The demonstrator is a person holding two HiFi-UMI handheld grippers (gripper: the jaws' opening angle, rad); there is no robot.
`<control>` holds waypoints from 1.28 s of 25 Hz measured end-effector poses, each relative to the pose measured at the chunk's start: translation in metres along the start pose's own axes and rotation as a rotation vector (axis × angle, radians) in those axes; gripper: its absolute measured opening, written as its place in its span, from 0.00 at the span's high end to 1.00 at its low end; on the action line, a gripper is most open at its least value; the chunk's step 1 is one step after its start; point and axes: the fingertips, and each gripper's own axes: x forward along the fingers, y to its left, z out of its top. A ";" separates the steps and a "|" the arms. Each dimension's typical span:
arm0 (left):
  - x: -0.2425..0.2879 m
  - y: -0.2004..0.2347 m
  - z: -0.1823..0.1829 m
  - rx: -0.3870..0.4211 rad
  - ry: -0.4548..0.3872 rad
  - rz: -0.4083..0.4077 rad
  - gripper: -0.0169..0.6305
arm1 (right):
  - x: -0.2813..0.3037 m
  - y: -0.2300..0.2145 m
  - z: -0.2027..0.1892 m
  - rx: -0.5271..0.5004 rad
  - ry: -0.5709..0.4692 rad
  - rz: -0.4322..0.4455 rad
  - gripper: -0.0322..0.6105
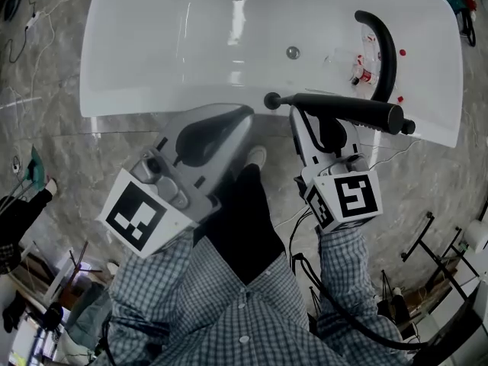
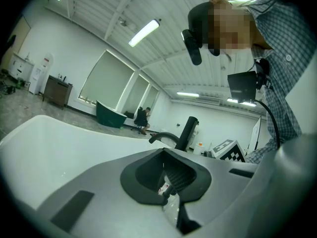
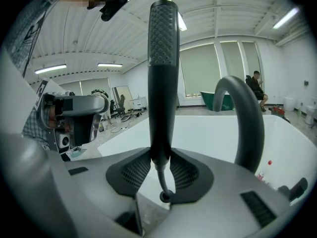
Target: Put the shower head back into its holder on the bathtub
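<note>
The black shower head [image 1: 347, 110] lies level over the near rim of the white bathtub [image 1: 152, 59], and my right gripper [image 1: 311, 122] is shut on its handle. In the right gripper view the shower head [image 3: 163, 78] stands straight up between the pads [image 3: 132, 171], its thin neck ending in a small ball below them. The arched black faucet [image 1: 383, 46] rises from the tub's right end, just beyond the shower head. I cannot make out the holder. My left gripper [image 1: 242, 115] is shut and holds nothing, its tip at the tub rim left of the shower head's ball end.
Small red and white fittings [image 1: 360, 70] sit by the faucet base. A round metal fitting [image 1: 293, 52] is set in the tub wall. The tub stands on a grey marble floor [image 1: 46, 128] with cables. The person's shoe [image 1: 256, 157] is near the tub. A black stand [image 1: 428, 242] is at right.
</note>
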 end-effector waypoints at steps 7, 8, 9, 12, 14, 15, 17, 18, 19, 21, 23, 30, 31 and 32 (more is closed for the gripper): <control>0.001 0.004 -0.019 -0.022 0.019 0.009 0.96 | 0.012 0.000 -0.022 -0.015 0.007 0.019 0.76; 0.002 0.005 -0.021 -0.027 0.022 0.012 0.96 | 0.014 -0.001 -0.025 -0.018 0.009 0.020 0.76; 0.003 0.007 -0.024 -0.029 0.025 0.014 0.96 | 0.017 -0.002 -0.029 -0.018 0.012 0.021 0.76; 0.009 0.012 -0.033 -0.029 0.029 0.014 0.96 | 0.024 -0.007 -0.041 -0.007 0.019 0.015 0.76; 0.012 0.014 -0.039 -0.032 0.033 0.015 0.96 | 0.027 -0.011 -0.049 0.002 0.025 0.009 0.76; 0.013 0.015 -0.041 -0.034 0.035 0.016 0.96 | 0.029 -0.013 -0.052 0.007 0.027 0.007 0.76; 0.014 0.017 -0.045 -0.036 0.039 0.020 0.96 | 0.031 -0.014 -0.057 0.012 0.030 0.005 0.76; 0.014 0.018 -0.047 -0.036 0.041 0.023 0.96 | 0.033 -0.014 -0.059 0.013 0.032 0.004 0.76; 0.014 0.019 -0.048 -0.037 0.042 0.027 0.96 | 0.034 -0.014 -0.062 0.013 0.035 0.004 0.76; 0.015 0.019 -0.051 -0.039 0.043 0.033 0.96 | 0.036 -0.015 -0.068 0.011 0.041 0.004 0.76; 0.015 0.021 -0.054 -0.041 0.044 0.040 0.96 | 0.039 -0.016 -0.075 0.009 0.051 0.004 0.76; 0.013 0.030 -0.065 -0.044 0.054 0.064 0.96 | 0.054 -0.016 -0.096 -0.014 0.083 0.001 0.76; 0.013 0.031 -0.066 -0.046 0.055 0.065 0.96 | 0.057 -0.016 -0.099 -0.019 0.088 0.001 0.76; 0.014 0.033 -0.068 -0.048 0.056 0.066 0.96 | 0.060 -0.016 -0.102 -0.026 0.092 0.001 0.76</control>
